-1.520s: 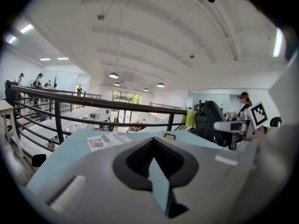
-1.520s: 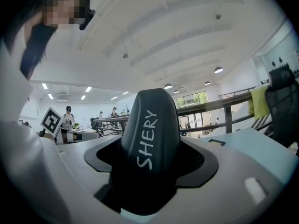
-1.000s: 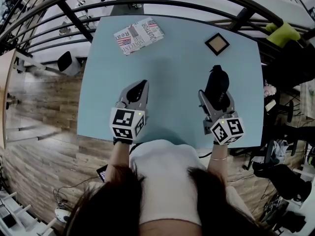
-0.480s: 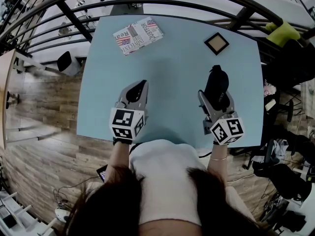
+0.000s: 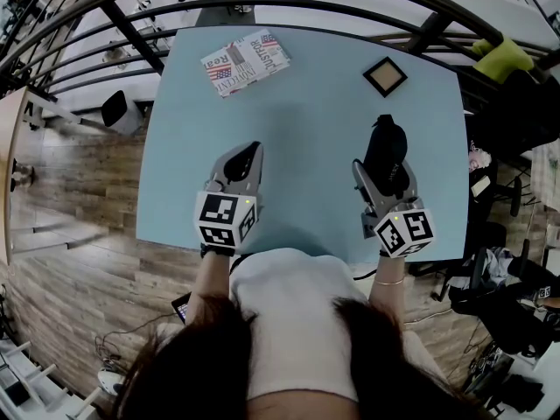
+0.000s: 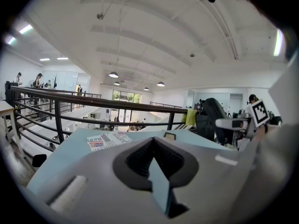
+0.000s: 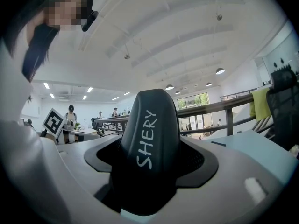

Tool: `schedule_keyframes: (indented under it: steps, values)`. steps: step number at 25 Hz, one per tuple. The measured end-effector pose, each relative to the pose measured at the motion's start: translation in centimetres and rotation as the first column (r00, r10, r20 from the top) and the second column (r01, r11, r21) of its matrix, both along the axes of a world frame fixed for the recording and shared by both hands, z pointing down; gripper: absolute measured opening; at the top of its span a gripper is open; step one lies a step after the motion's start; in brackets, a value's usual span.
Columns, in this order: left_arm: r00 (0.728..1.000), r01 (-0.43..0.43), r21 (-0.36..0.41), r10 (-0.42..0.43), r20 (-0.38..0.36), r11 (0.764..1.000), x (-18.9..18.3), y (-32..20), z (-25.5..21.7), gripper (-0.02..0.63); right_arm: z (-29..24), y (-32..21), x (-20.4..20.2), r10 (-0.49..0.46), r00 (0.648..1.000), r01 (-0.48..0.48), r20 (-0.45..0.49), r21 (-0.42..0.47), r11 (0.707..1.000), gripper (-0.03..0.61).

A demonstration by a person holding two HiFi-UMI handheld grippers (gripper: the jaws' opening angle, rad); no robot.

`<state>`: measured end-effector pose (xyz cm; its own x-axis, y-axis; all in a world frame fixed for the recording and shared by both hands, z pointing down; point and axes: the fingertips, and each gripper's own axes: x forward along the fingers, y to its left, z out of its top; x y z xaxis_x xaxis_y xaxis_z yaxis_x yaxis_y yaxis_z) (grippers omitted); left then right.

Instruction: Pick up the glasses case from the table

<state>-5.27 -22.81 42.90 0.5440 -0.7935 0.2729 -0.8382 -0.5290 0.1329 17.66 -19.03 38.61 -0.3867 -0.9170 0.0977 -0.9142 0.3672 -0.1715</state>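
The right gripper point(image 5: 380, 175) pinches the black glasses case point(image 7: 152, 139) at the right side of the table point(image 5: 315, 103). The left gripper point(image 5: 248, 154) is pressed together, empty.

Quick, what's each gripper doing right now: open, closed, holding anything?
Left gripper: closed, nothing in it.
Right gripper: closed on the black glasses case.

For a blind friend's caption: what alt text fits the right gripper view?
A black glasses case printed SHERY in white stands clamped between the grey jaws of the right hand-held gripper, filling the middle of the picture. Behind it are a railing, a pale blue table and a bright hall with ceiling lights.
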Motion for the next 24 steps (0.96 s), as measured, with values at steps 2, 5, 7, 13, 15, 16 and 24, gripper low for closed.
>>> schedule_keyframes:
  steps: [2,5,7,13,15,16,24]
  values:
    - [1.000,0.000,0.000,0.000,0.000,1.000,-0.03,-0.01,-0.01,0.057,-0.02,-0.01,-0.07,0.000,1.000,0.000,-0.001,0.001,1.000,0.351]
    - [1.000,0.001,0.000,-0.001,0.000,1.000,-0.07,-0.02,0.04,0.057,0.03,-0.01,-0.12,0.000,1.000,0.000,0.000,0.002,1.000,0.351]
    - [1.000,0.001,0.001,-0.001,-0.002,1.000,-0.09,-0.07,0.02,0.057,0.02,-0.04,-0.14,0.001,1.000,-0.001,0.002,0.003,1.000,0.351]
    - [1.000,0.001,0.000,-0.001,0.000,1.000,-0.10,-0.15,0.10,0.057,0.08,-0.14,-0.13,0.000,1.000,0.000,0.003,0.003,1.000,0.351]
    - [1.000,0.001,0.000,-0.001,0.000,1.000,-0.06,-0.19,0.13,0.057,0.12,-0.19,-0.12,-0.001,1.000,0.001,0.002,0.002,1.000,0.351]
    - [1.000,0.001,0.000,-0.001,0.000,1.000,-0.03,-0.20,0.15,0.057,0.14,-0.21,-0.11,-0.001,1.000,0.001,0.001,0.002,1.000,0.351]
    - [1.000,0.001,-0.002,-0.001,0.000,1.000,-0.26,-0.38,0.18,0.057,0.27,-0.37,-0.37,-0.002,1.000,0.002,0.000,-0.003,1.000,0.351]
